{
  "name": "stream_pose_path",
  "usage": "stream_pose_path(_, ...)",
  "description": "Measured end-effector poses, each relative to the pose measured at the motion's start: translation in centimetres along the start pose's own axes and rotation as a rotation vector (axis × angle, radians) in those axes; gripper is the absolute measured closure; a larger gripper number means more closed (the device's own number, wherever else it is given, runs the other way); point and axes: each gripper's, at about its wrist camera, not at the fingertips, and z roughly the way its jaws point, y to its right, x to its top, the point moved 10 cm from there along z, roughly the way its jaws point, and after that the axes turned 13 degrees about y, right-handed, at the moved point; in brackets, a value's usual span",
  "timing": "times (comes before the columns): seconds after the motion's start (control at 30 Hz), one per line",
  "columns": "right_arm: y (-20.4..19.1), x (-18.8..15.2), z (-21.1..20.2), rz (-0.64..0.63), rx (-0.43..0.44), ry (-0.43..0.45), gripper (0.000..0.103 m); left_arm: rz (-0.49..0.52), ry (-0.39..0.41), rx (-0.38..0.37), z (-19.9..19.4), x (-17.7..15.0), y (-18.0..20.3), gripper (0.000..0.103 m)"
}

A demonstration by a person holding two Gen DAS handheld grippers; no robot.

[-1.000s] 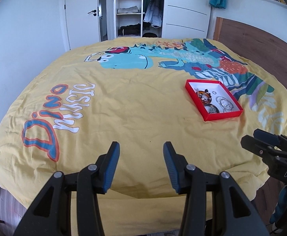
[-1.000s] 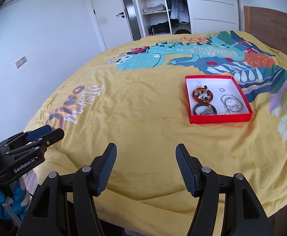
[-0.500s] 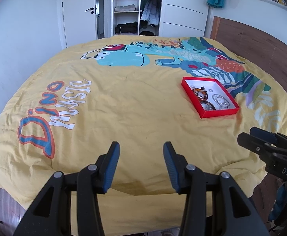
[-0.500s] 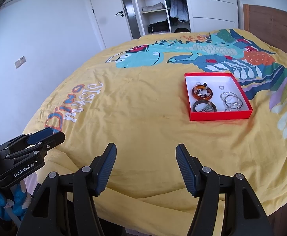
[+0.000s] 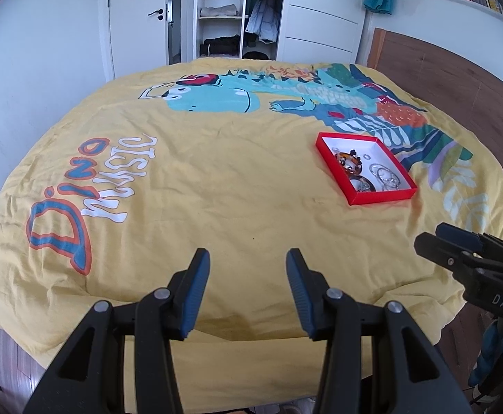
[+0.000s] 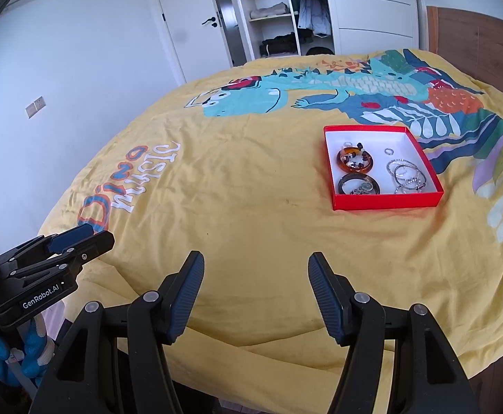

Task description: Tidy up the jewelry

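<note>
A red box [image 6: 385,203] with a white inside lies on the yellow bedspread, right of centre; it also shows in the left wrist view [image 5: 382,198]. In it lie an amber bangle [image 6: 354,160], a dark bangle [image 6: 359,184], silver bracelets [image 6: 406,176] and a small ring [image 6: 389,151]. My left gripper [image 5: 248,276] is open and empty above the bed's near edge. My right gripper [image 6: 255,279] is open and empty, also at the near edge, well short of the box.
The yellow dinosaur bedspread [image 5: 217,179] covers the bed. A wooden headboard [image 5: 458,79] stands at the right. A white door [image 5: 137,20] and an open wardrobe [image 5: 230,13] stand at the far wall. The floor lies below the bed's near edge.
Both grippers have drawn back a little from the bed and stayed open. The box and jewelry have not moved.
</note>
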Motion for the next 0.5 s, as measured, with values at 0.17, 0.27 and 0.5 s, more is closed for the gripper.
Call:
stream_pose_path(0.17, 0.23, -0.18, 0.02, 0.0, -0.003, -0.003, 0.04, -0.007, -0.005, -0.009, -0.01, -0.47, 0.58, 0.059)
stream_pose_path(0.27, 0.27, -0.2, 0.03, 0.0, -0.003, -0.003, 0.04, -0.01, -0.005, -0.013, -0.05, -0.66, 0.89, 0.059)
stream_pose_path(0.5, 0.35, -0.2, -0.02, 0.002, -0.004, -0.005, 0.04, -0.012, -0.002, -0.01, 0.01, -0.59, 0.77, 0.059)
